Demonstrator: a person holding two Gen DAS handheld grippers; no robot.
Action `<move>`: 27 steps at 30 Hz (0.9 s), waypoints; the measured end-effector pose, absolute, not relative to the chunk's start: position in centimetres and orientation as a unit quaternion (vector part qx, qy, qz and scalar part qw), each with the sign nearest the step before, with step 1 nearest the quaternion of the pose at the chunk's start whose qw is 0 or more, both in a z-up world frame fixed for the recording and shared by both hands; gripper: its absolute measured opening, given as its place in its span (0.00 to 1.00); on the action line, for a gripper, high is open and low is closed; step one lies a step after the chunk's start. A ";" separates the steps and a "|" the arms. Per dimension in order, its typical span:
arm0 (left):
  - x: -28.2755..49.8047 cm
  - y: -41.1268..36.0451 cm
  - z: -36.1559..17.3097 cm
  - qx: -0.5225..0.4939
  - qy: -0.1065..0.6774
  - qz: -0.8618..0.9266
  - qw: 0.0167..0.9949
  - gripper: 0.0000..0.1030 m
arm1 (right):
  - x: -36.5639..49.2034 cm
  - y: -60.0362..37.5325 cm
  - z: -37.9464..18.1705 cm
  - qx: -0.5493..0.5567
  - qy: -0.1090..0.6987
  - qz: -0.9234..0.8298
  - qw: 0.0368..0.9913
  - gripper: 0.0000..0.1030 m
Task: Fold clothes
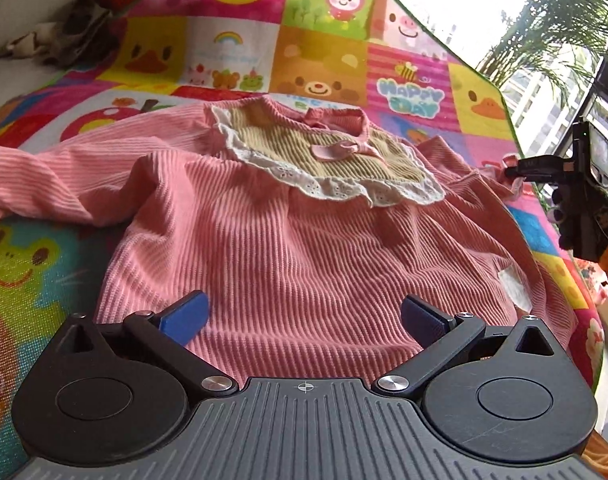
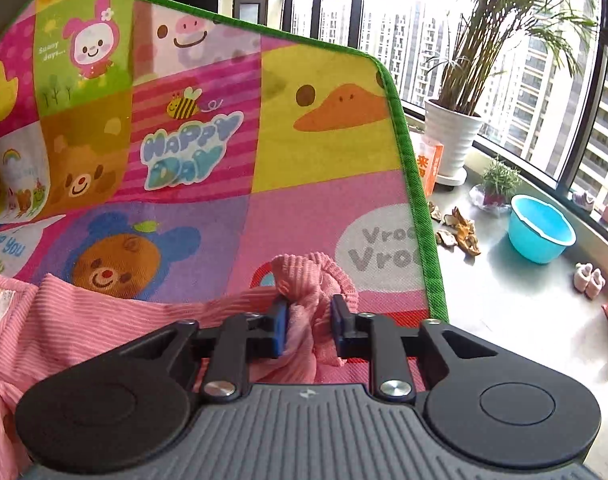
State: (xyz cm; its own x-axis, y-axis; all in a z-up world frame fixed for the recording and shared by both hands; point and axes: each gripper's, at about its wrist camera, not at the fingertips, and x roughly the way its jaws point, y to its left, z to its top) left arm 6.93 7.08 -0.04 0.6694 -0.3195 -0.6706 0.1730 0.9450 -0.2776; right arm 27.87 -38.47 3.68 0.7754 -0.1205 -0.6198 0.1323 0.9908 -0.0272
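A pink ribbed knit child's top with a beige, lace-edged bib collar is laid front-up on a brightly coloured cartoon-patchwork play mat edged in green. The left gripper is held over the garment's lower hem with its blue-padded jaws spread wide apart and nothing between them. The right gripper is clamped on the bunched cuff of the garment's sleeve near the mat's edge, beside a windowsill on which a white potted palm and a turquoise plastic bowl are noted.
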 end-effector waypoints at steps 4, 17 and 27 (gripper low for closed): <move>6.8 7.1 -0.1 -0.096 0.377 -0.137 0.911 1.00 | 25.4 -33.1 10.8 0.004 0.245 0.036 0.969 0.12; 6.5 8.6 -0.2 -0.148 0.364 -0.149 0.907 1.00 | 23.0 -9.3 15.9 -0.053 0.187 0.334 0.922 0.12; 6.7 9.5 0.0 -0.182 0.363 -0.154 0.901 1.00 | 23.4 -9.6 13.2 -0.010 0.215 0.358 0.908 0.38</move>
